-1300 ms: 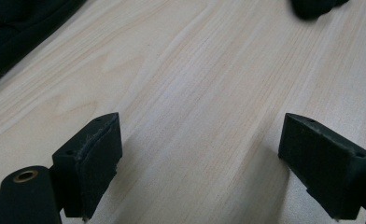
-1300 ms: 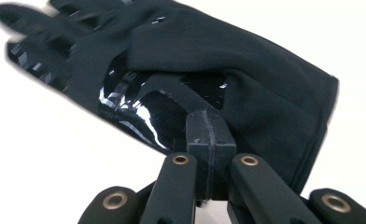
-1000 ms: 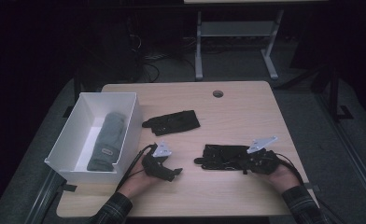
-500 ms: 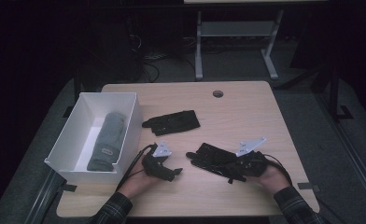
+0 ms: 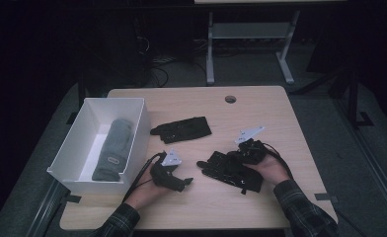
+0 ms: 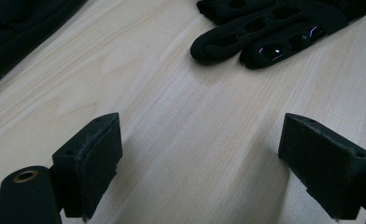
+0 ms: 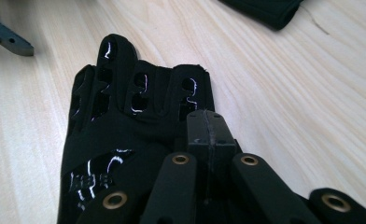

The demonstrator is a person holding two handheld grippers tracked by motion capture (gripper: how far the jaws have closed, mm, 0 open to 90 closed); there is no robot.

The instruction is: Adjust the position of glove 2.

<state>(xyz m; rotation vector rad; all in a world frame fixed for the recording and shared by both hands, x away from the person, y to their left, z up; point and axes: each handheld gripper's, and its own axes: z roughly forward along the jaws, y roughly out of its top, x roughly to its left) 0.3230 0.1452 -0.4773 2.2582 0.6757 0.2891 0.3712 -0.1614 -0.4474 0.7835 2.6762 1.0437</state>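
Black glove (image 5: 231,170) lies on the tabletop (image 5: 280,118) near the front edge, its digits pointing toward the left gripper (image 5: 174,181). We judge the work to be packing gloves into the white box (image 5: 139,131) at the tabletop's left. The right gripper (image 5: 241,157) rests on this glove; in the right gripper view its fingers (image 7: 209,135) are pressed together over the glove's back (image 7: 125,135), apparently pinching a fold of the fabric, though the pinched material itself is hidden beneath them. The left gripper sits just beside the glove's fingertips, its fingers (image 6: 95,161) spread wide over bare wood, holding nothing; the glove tips (image 6: 265,35) appear ahead of it in the left gripper view.

A second black glove (image 5: 181,129) lies flat farther back, well apart from both grippers and near the box wall. One grey glove (image 5: 113,148) already lies inside the box.

Assessment: one item stowed, two outstanding. The held glove has not left the tabletop; lifting, carrying and release remain, then the same for the second black glove.
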